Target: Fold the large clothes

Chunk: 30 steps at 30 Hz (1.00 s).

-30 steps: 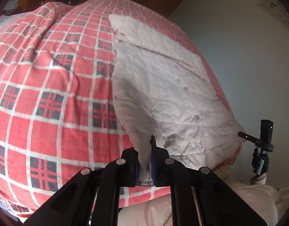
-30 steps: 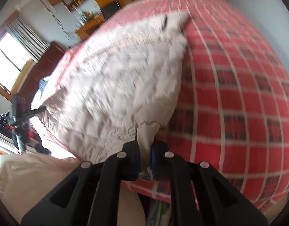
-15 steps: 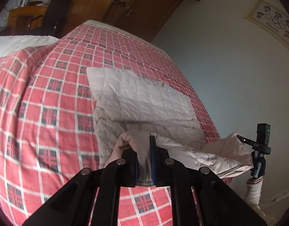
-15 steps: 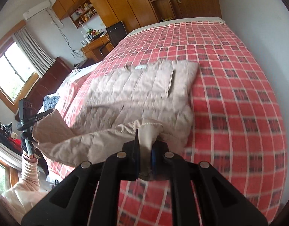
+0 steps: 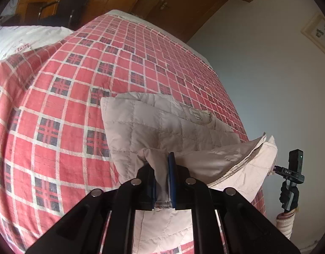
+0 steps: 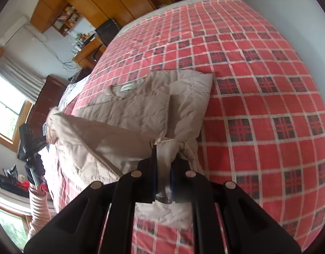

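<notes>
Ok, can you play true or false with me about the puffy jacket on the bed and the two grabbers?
1. The left gripper is pinching the beige quilted jacket. True.
2. The right gripper is open and holds nothing. False: it is shut on the jacket's fabric too.
3. The jacket lies on a red checked bedspread. True.
4. The jacket's neck label is hidden. False: it shows at the collar, facing up.
5. The whole jacket lies flat. False: the near edge is lifted, stretched between the two grippers.
</notes>
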Tool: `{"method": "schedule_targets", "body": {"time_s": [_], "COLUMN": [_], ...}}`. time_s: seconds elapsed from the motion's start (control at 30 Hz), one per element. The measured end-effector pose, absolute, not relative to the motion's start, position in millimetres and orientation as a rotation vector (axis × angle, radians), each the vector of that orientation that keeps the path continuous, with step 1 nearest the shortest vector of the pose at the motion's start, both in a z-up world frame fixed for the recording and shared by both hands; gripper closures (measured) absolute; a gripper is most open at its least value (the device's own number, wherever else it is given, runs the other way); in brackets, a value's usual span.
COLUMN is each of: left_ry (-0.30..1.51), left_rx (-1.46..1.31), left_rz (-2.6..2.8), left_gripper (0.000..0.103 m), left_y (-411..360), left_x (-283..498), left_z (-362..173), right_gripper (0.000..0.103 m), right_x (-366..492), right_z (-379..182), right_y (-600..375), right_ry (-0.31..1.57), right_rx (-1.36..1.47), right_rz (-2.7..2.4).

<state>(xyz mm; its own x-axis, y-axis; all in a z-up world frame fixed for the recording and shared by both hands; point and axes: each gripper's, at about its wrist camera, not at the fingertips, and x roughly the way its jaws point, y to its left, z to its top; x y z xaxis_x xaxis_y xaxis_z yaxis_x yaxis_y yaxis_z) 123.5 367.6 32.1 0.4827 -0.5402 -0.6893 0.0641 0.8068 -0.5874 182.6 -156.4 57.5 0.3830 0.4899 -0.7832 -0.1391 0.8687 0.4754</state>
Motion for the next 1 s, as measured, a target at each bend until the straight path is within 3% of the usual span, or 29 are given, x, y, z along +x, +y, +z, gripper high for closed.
{"method": "schedule_targets", "body": {"time_s": [0.33, 0.5, 0.6, 0.7, 0.73, 0.77, 1.0], "left_ry": [1.107, 1.125, 1.13, 1.094, 1.073, 1.058, 1.039], "left_rx": [-0.586, -0.64, -0.726, -0.84, -0.869, -0.886, -0.784], "left_rz": [-0.373, -0.412, -0.462, -0.523, -0.529, -0.525, -0.429], "left_gripper": [0.092, 0.087, 0.081, 0.07, 0.068, 0.066, 0.064], "left_y": [369.8, 377.2, 386.8, 400.9, 406.8, 412.0, 423.1], "left_x": [169.0, 178.0, 179.7, 176.7, 174.9, 173.1, 151.4], "left_z": [-13.3, -13.0, -9.3, -2.4, 0.6, 3.3, 8.7], "right_gripper": [0.09, 0.08, 0.071, 0.042, 0.026, 0.021, 0.02], "right_x": [233.3, 240.3, 241.4, 241.9, 240.3, 239.3, 221.7], "right_z": [21.9, 21.3, 26.1, 31.7, 35.3, 40.0, 46.9], "right_y": [-155.8, -164.0, -169.4, -177.0, -180.2, -182.7, -187.5], "right_ry": [1.182, 1.188, 1.181, 1.167, 1.152, 1.131, 1.097], "right_rx": [0.428, 0.492, 0.533, 0.611, 0.614, 0.603, 0.543], "right_rz": [0.385, 0.403, 0.425, 0.466, 0.458, 0.44, 0.425]}}
